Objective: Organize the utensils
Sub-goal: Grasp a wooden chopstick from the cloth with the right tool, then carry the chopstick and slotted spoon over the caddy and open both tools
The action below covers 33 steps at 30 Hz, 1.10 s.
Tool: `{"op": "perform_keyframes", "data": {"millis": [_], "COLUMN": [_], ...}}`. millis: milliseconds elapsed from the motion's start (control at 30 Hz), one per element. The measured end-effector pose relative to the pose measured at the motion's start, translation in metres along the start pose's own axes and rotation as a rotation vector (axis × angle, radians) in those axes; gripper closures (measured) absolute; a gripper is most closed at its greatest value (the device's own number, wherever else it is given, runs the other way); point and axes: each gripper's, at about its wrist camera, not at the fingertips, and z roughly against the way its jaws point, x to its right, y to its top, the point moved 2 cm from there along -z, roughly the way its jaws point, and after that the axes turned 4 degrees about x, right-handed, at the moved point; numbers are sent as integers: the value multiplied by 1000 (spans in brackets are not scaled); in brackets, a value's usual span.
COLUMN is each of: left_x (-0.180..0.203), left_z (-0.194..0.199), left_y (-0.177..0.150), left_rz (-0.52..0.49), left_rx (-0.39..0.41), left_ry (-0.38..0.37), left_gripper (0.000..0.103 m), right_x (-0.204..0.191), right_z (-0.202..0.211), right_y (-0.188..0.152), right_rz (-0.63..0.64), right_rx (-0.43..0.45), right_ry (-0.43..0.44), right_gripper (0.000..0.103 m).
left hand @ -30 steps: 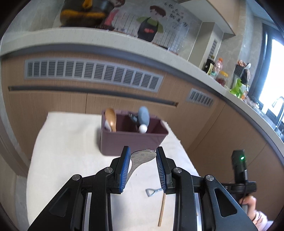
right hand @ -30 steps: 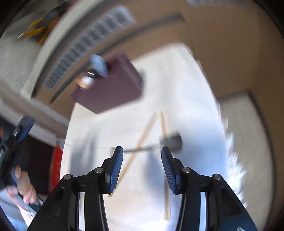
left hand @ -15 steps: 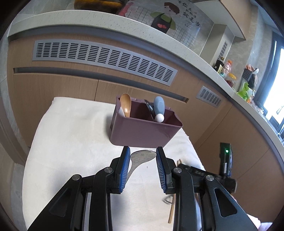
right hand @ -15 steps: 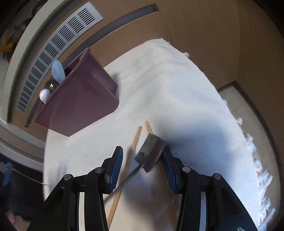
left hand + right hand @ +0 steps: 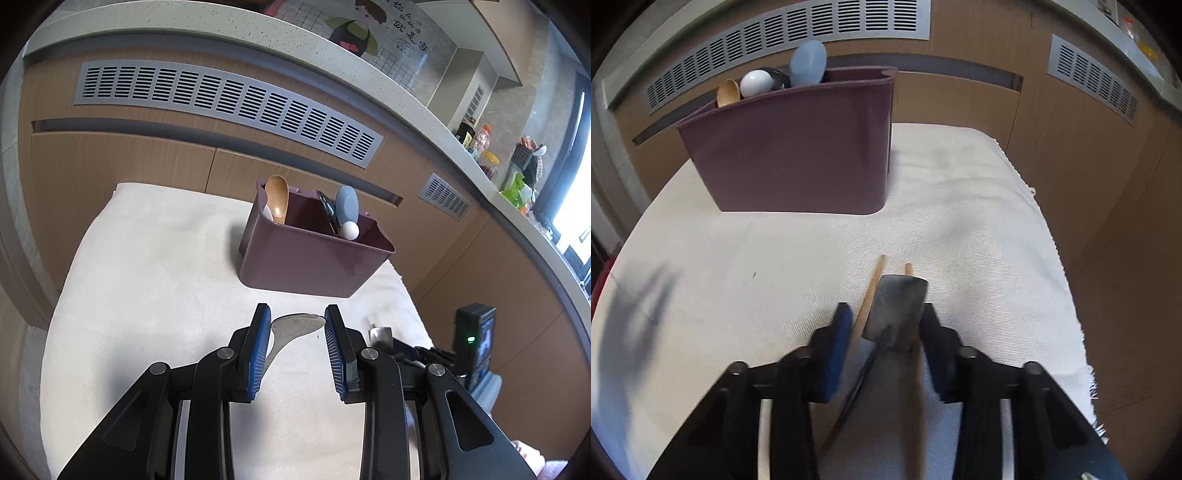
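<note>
Right wrist | gripper (image 5: 884,321) just closing | small shovel (image 5: 897,310) between its fingers, handle trailing back

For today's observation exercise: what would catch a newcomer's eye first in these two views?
Probably the purple caddy on the white cloth, with a wooden spoon and a blue utensil standing in it. Next, the metal spoon between the left gripper jaws, and the small dark shovel-shaped scoop lying over two chopsticks between the right gripper jaws.
</note>
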Motion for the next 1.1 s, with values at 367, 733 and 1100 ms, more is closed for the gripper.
{"op": "perform_keyframes", "data": {"millis": [367, 733, 1100], "left_x": [11, 42, 107], "left_z": [2, 25, 57], "left_y": [-1, 15, 154], "left_rz": [-21, -74, -242], "left_rx": [-7, 50, 316], "left_ry": [-5, -44, -114], "left_gripper": [72, 72, 72], "right_x": [4, 9, -6], "right_z": [65, 123, 231], "right_y": [6, 30, 183], "right_rz": [26, 8, 163], "right_rx": [94, 216, 576], "right_ry": [190, 310, 277], "right_gripper": [99, 99, 99]}}
